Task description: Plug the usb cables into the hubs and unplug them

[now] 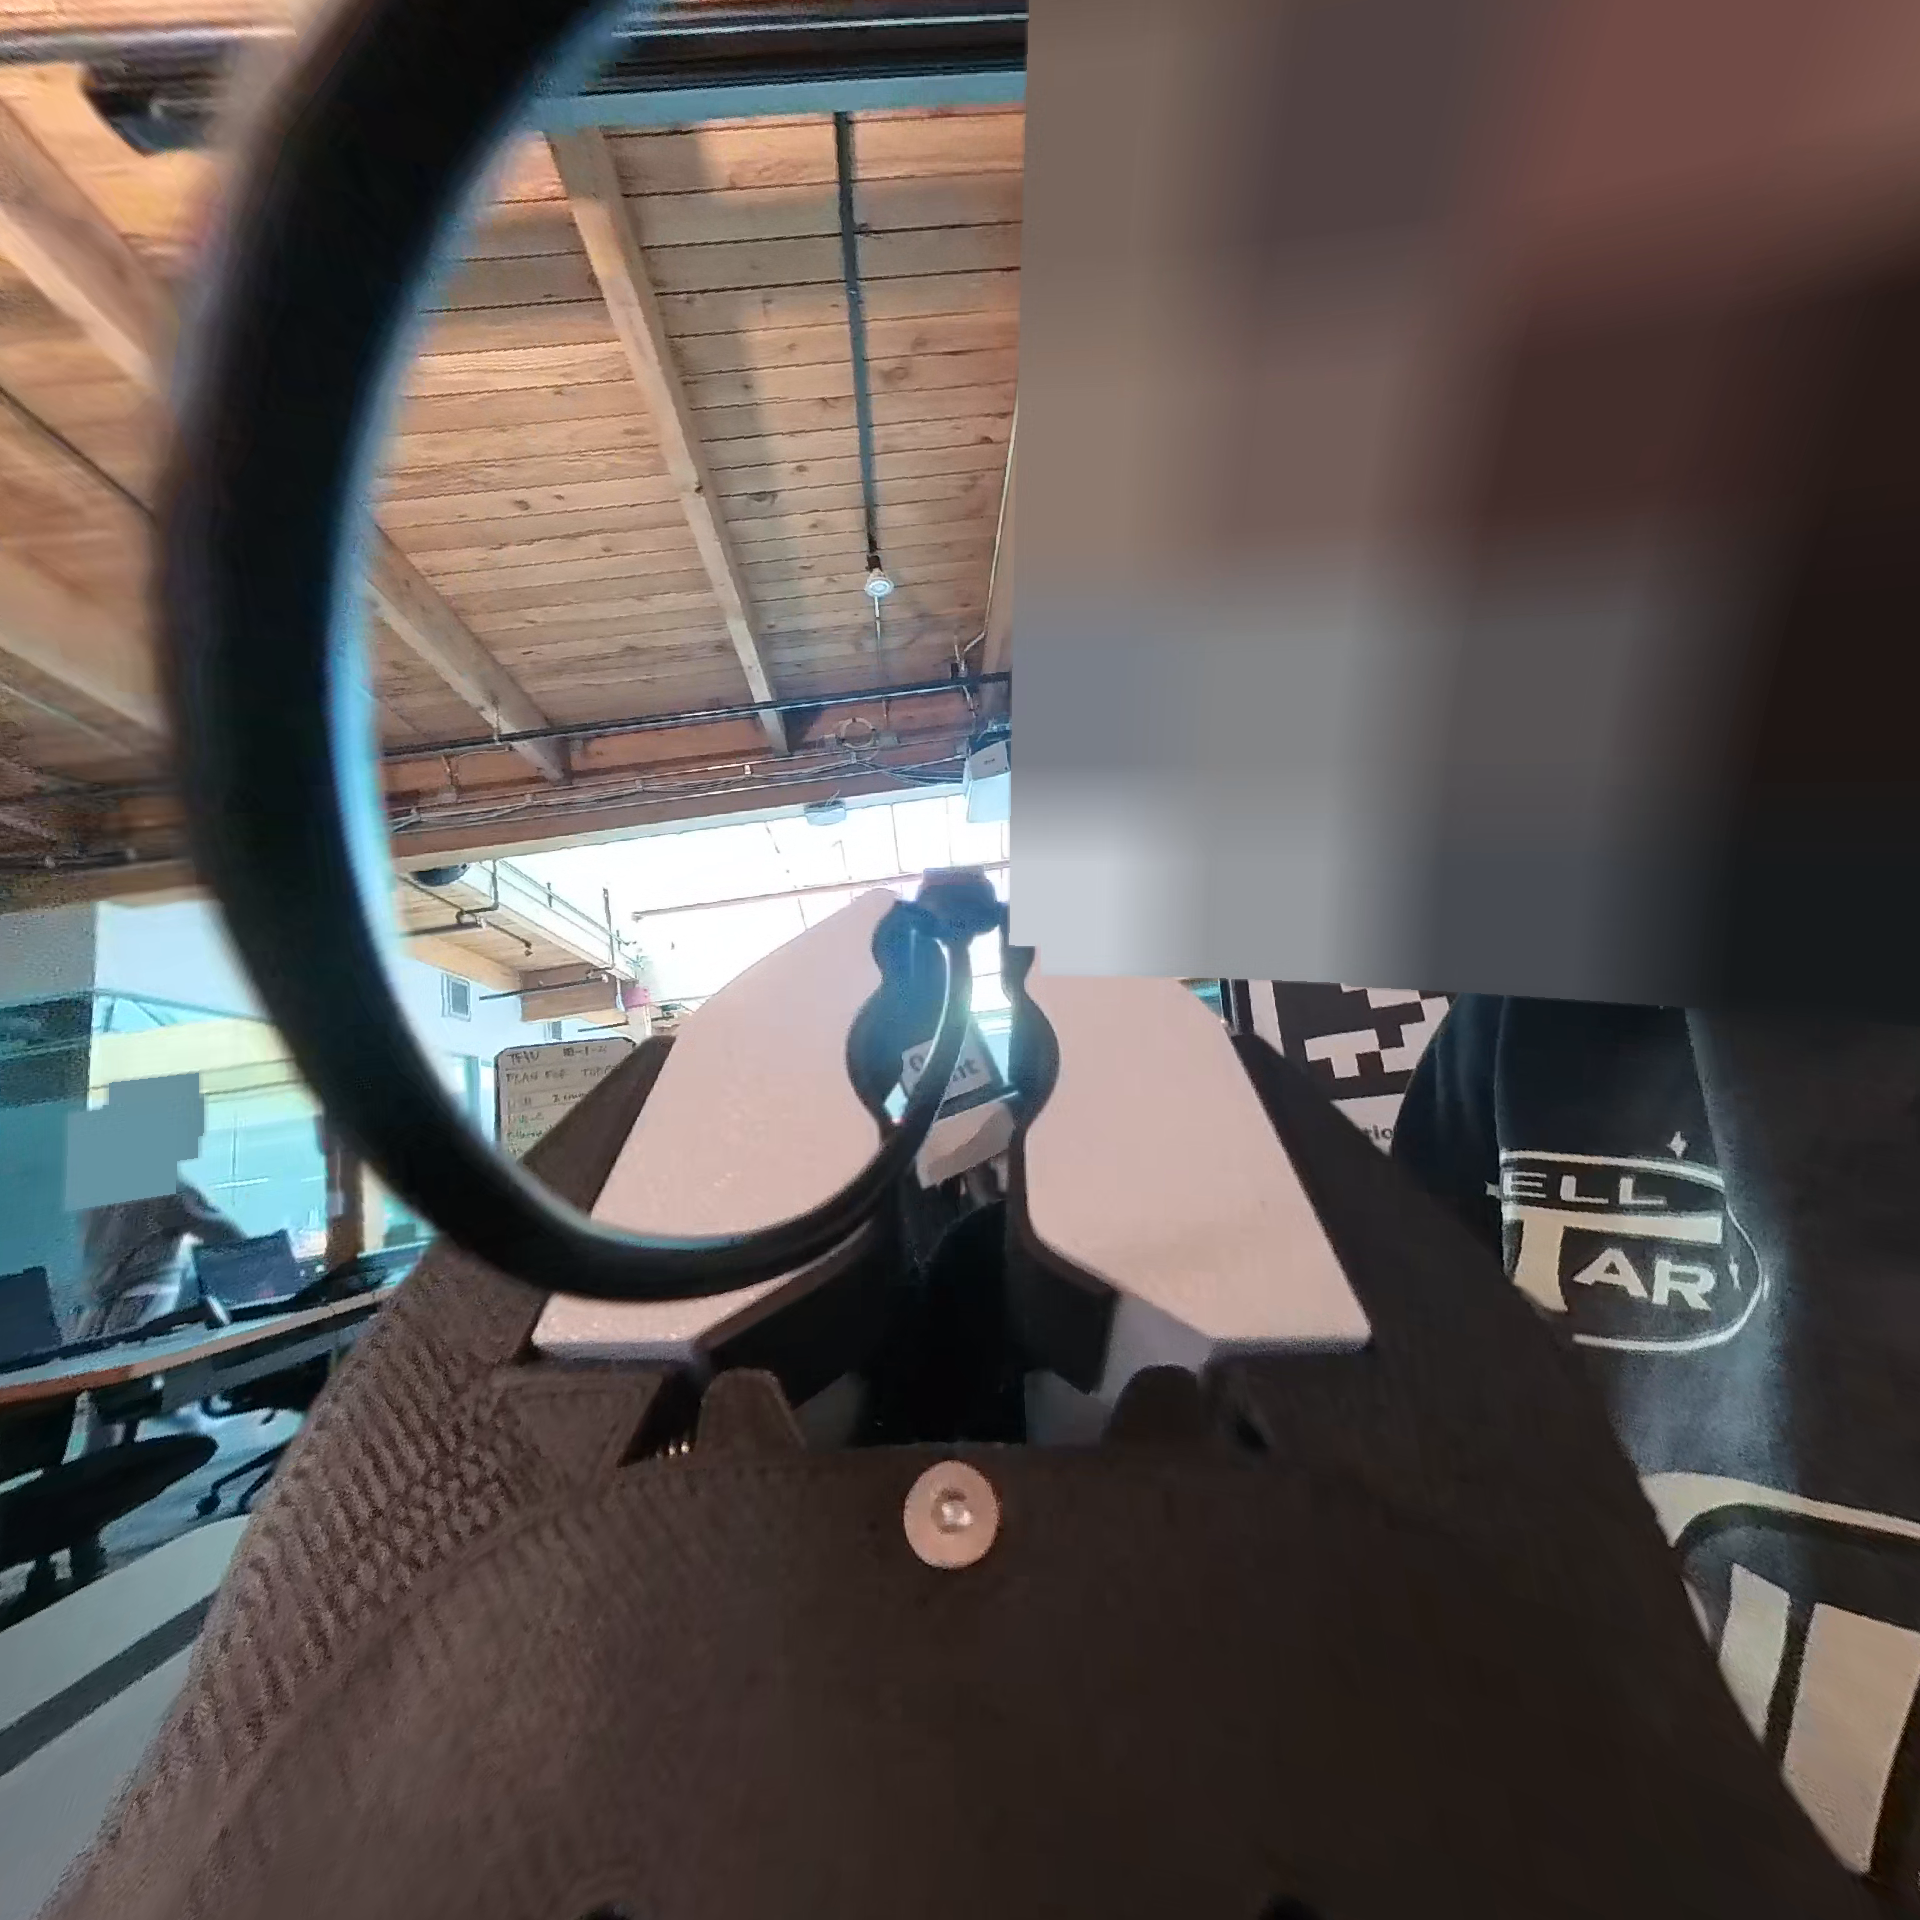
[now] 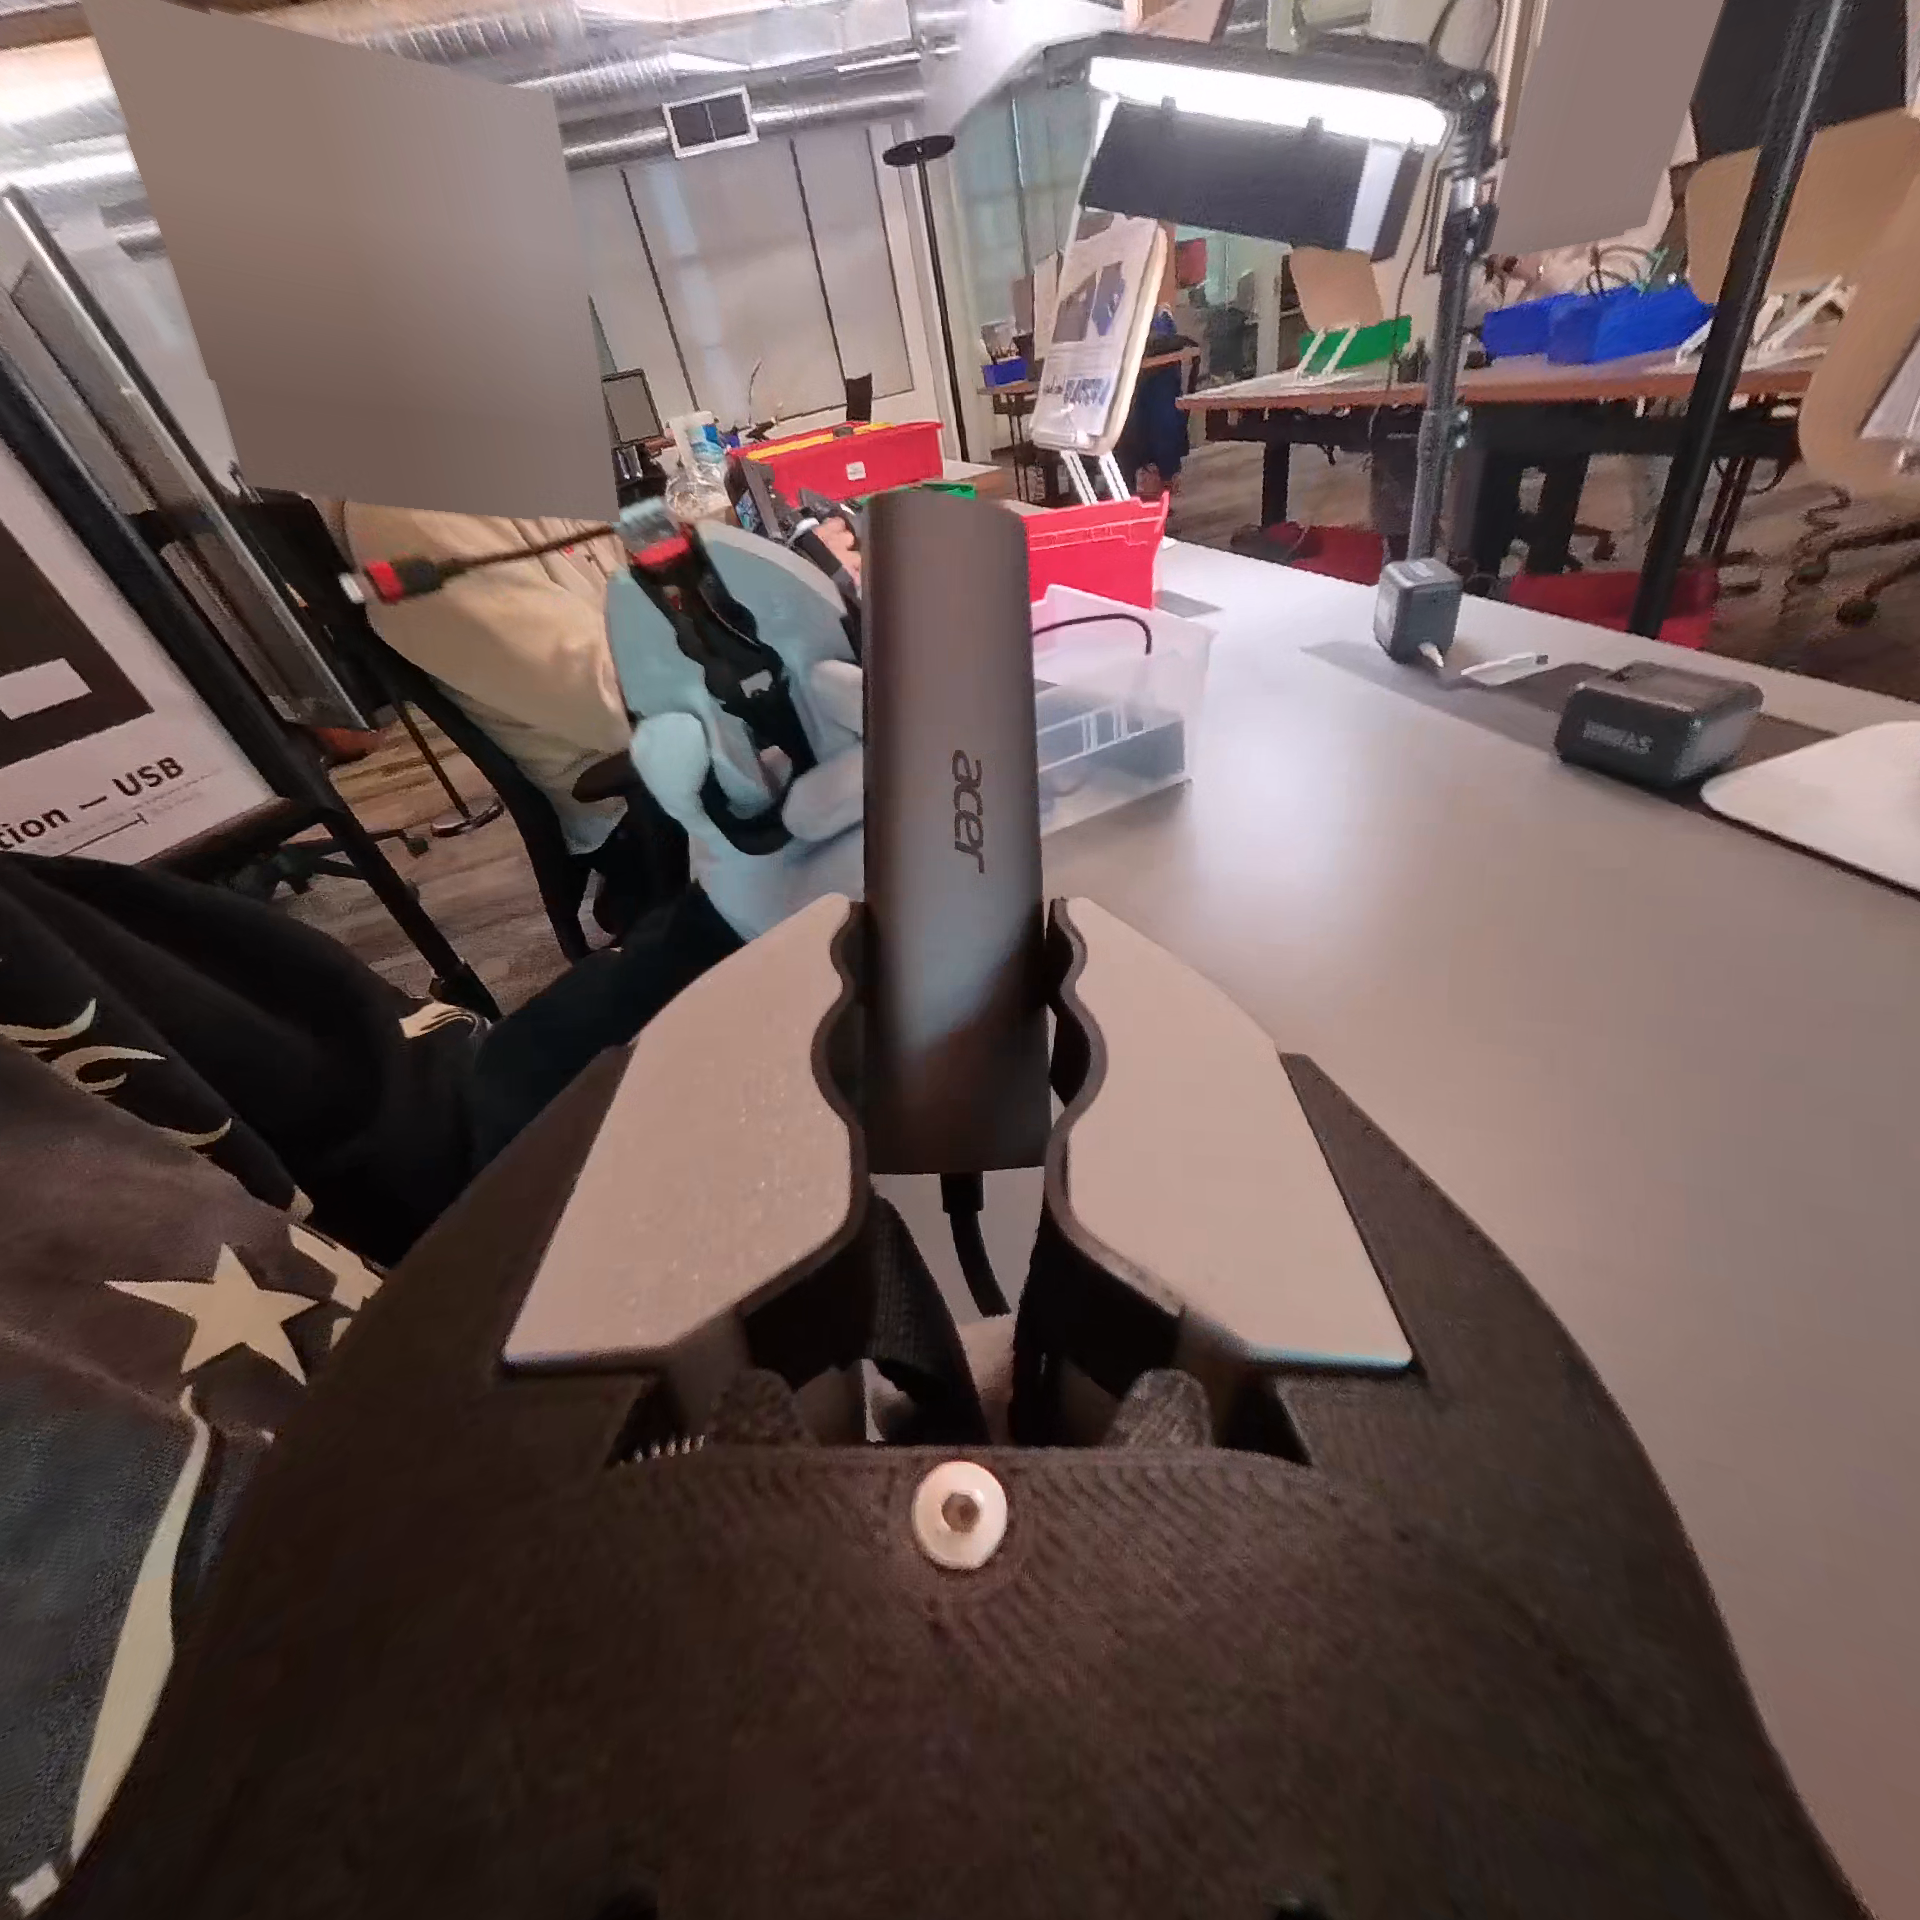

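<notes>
In the left wrist view my left gripper (image 1: 956, 945) points up toward a wooden ceiling. It is shut on the plug end (image 1: 956, 899) of a black USB cable (image 1: 260, 623) with a white tag (image 1: 940, 1070). The cable curves in a big loop close to the lens on the left. In the right wrist view my right gripper (image 2: 956, 914) is shut on a dark grey USB hub (image 2: 945, 675). It holds the hub upright above the grey table (image 2: 1351, 987), and the hub's own black lead (image 2: 966, 1247) hangs down between the fingers.
A clear plastic bin (image 2: 1122, 675) and red bins (image 2: 1091, 540) stand behind the hub. A small black box (image 2: 1652, 717), a grey adapter (image 2: 1413, 613) and a white pad (image 2: 1829, 800) lie at the right. At the left, a seated person holds another gripper (image 2: 727, 675) with a red-and-black cable (image 2: 416, 577).
</notes>
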`<state>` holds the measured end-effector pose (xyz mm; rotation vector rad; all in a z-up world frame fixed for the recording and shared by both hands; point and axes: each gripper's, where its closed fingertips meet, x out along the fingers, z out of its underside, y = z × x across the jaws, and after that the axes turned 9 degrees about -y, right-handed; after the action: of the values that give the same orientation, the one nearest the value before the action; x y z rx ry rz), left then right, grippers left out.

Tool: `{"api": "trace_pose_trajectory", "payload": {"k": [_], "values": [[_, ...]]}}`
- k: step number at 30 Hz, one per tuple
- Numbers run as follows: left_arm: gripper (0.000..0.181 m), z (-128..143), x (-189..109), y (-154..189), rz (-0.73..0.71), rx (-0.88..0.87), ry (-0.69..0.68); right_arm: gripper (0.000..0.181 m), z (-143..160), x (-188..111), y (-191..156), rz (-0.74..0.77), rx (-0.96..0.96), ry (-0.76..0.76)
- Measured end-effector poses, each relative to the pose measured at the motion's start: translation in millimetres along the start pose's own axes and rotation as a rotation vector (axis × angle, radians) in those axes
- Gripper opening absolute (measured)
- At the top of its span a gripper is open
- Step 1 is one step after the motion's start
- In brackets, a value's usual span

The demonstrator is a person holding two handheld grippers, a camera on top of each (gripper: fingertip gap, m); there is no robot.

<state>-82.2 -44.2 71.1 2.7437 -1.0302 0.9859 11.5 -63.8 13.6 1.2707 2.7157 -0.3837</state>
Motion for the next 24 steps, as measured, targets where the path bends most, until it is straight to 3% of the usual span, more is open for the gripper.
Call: {"api": "trace_pose_trajectory", "payload": {"k": [10, 19, 24], "values": [[0.014, 9, 6, 4, -0.031, 0.112, -0.065, 0.033, -11, 2, -22, 0.014, -0.044, 0.034], [0.015, 55, 15, -24, -0.386, 0.570, -0.488, 0.033, -4, 3, 7, 0.096, 0.020, 0.047], [0.015, 62, 16, -29, -0.510, 0.791, -0.579, 0.033, 5, 7, 28, 0.282, -0.077, -0.003]]}}
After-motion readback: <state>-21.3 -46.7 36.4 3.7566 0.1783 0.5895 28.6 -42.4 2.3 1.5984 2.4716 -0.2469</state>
